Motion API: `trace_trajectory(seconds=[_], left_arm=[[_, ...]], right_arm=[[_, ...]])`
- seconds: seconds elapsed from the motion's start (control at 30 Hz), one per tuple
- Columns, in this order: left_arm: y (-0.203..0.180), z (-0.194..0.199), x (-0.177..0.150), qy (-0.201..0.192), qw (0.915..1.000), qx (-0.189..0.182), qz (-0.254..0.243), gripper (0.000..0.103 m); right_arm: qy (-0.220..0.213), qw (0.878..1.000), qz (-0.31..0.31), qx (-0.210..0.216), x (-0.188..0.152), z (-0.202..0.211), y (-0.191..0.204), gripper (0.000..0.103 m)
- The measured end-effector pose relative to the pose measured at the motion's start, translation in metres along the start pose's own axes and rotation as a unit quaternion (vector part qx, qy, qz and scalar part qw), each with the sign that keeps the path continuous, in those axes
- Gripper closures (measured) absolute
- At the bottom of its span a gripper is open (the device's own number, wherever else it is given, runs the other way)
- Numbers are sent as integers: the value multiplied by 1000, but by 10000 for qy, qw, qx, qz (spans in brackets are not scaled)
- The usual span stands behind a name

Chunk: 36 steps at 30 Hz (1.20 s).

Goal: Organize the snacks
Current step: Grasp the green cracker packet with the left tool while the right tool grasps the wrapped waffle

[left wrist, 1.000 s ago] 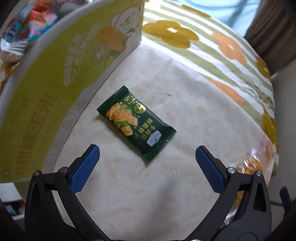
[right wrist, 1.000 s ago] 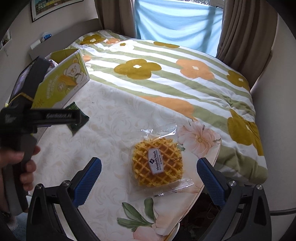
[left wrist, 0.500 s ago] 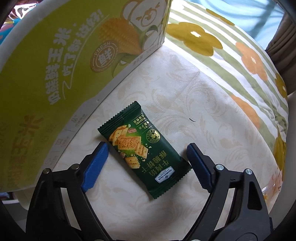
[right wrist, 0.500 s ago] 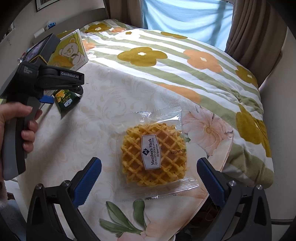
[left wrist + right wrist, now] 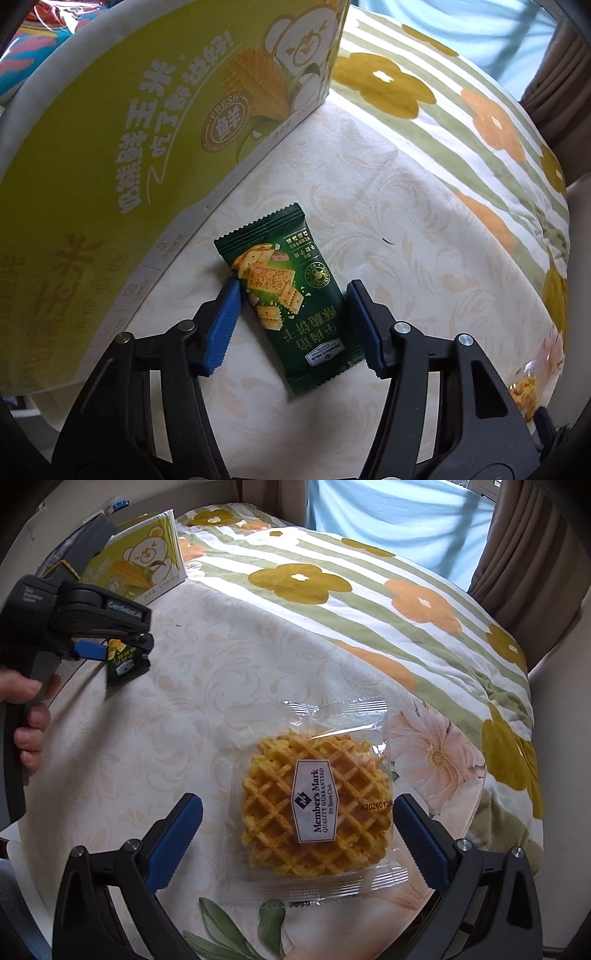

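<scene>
A home bedroom: flowered striped quilt [image 5: 369,602] on a bed, curtains [image 5: 524,554] behind.

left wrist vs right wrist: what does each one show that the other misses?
Left wrist only: left hand-held gripper from behind, its jaws, which have just been closing, at the green cracker packet's sides.

Right wrist only: right hand-held gripper open around the wrapped waffle; hand on the other tool; curtains.

Both: packet, corn box, floral blanket.
</scene>
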State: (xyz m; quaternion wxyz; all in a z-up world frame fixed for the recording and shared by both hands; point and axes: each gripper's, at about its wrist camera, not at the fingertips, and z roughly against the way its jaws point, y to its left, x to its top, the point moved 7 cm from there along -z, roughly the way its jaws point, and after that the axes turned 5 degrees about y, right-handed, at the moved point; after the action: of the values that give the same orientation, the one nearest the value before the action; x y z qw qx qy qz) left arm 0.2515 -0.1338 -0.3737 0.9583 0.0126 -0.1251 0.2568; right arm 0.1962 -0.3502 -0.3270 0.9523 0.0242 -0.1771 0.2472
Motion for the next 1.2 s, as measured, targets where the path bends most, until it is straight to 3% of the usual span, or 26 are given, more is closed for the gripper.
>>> trace_trajectory(seconds=[0.43, 0.53, 0.93, 1.0, 1.07, 1.2], left_arm=[[-8, 7, -10, 138, 9971, -493, -566, 56], [-12, 13, -13, 132, 9957, -588, -701, 63], [-16, 21, -19, 152, 9919, -749, -1016, 69], [-17, 22, -19, 155, 9914, -756, -1062, 70], [-18, 23, -19, 158, 9910, -783, -1076, 70], [-19, 24, -19, 169, 9900, -807, -1146, 71]], right_arm=[[25, 9999, 78, -96, 2, -7, 1, 0], [74, 9998, 115, -139, 3, -9, 1, 0], [191, 9994, 127, -252, 5, -15, 2, 1], [231, 9992, 146, -279, 6, -16, 3, 9], [234, 9993, 146, -262, 8, -16, 3, 24], [231, 9993, 112, -259, 9, -14, 3, 28]])
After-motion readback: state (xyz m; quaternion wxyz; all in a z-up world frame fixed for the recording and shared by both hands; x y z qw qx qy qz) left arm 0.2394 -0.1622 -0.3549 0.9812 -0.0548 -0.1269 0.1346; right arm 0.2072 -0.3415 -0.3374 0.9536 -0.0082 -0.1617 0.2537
